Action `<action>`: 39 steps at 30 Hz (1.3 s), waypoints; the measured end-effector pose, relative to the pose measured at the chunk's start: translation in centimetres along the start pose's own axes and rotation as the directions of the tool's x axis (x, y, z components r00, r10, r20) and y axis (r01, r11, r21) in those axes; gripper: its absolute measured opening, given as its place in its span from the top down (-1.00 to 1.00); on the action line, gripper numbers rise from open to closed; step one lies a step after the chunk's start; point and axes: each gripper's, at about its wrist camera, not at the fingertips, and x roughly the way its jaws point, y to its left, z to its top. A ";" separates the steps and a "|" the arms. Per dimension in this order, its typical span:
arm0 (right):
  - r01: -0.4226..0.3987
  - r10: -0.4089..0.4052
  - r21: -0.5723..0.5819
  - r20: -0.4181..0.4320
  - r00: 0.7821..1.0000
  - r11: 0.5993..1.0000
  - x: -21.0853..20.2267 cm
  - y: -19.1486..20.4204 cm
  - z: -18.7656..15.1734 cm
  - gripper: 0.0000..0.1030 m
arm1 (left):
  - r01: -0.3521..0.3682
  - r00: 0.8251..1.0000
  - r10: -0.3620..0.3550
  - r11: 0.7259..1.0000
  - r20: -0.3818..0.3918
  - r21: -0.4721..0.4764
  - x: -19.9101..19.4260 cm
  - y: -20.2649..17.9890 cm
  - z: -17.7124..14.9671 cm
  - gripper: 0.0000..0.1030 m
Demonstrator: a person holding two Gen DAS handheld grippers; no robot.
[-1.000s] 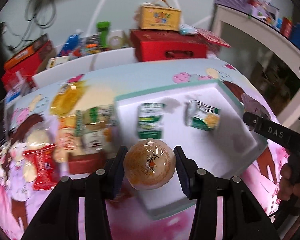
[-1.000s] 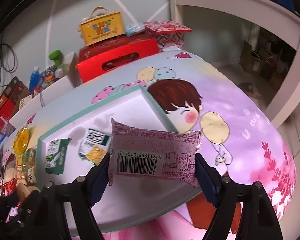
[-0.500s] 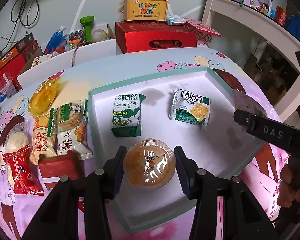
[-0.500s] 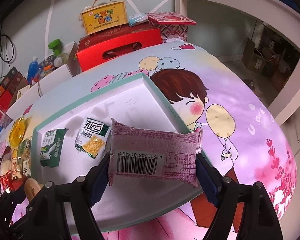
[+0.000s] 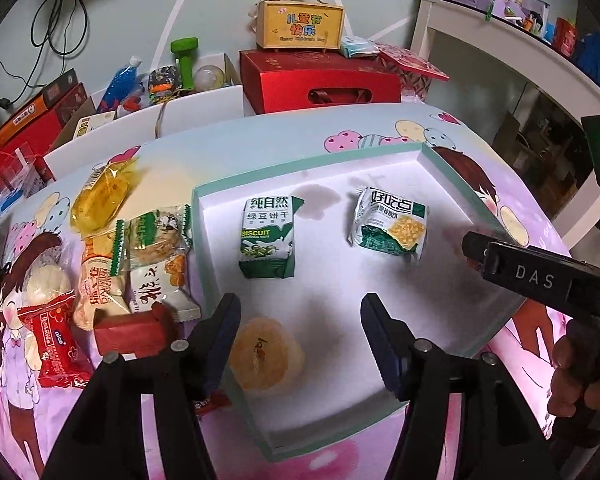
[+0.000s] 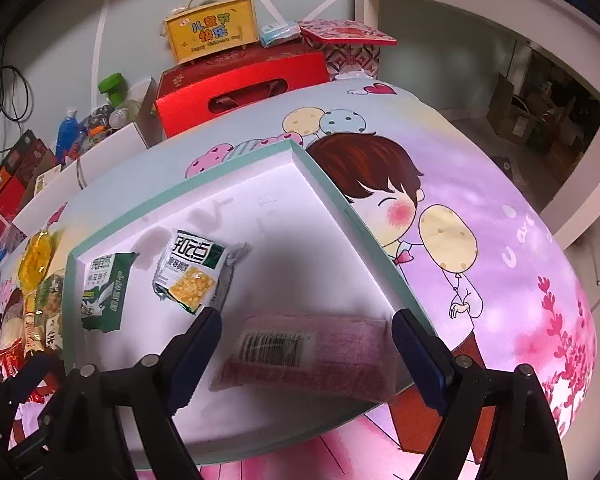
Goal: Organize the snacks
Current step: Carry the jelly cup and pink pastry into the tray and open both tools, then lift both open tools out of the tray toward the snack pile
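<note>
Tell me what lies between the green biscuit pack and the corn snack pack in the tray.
Nothing: between the green biscuit pack and the corn snack pack only the tray's bare white floor with faint stains shows, in the left wrist view.

tray: biscuit pack left | corn pack right | loose snacks outside-left

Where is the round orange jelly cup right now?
Left wrist view: the round orange jelly cup lies in the white tray, between the open left gripper.
</note>
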 end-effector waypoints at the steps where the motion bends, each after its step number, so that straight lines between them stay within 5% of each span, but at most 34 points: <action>1: -0.001 0.001 -0.002 0.002 1.000 1.000 0.0 0.0 0.0 -0.74 | -0.004 1.000 0.004 1.000 0.003 -0.002 -0.1 0.1 0.0 -0.24; 5: 0.008 -0.008 -0.001 -0.001 1.000 1.000 0.2 0.1 0.0 -1.00 | -0.027 1.000 0.027 1.000 0.008 -0.007 -0.2 0.4 0.1 -0.37; 11: 0.007 -0.007 0.007 0.008 1.000 1.000 0.2 -0.1 0.0 -1.00 | -0.049 0.999 0.049 0.999 0.005 -0.023 -0.1 1.1 0.1 -0.38; 14: 0.000 -0.001 0.006 0.012 1.000 1.000 0.2 0.0 0.0 -1.00 | -0.069 0.998 0.070 0.997 0.009 -0.026 -0.1 1.3 0.1 -0.72; 20: -0.001 0.001 0.012 0.016 1.000 1.000 0.1 0.0 0.0 -1.00 | -0.104 0.994 0.104 0.994 0.037 -0.020 -0.3 1.6 0.1 -0.88; 39: -0.009 0.011 -0.022 0.065 0.998 1.000 -0.9 1.2 0.2 -1.00 | -0.053 0.997 0.058 0.993 0.047 -0.107 -0.8 3.2 0.2 -0.99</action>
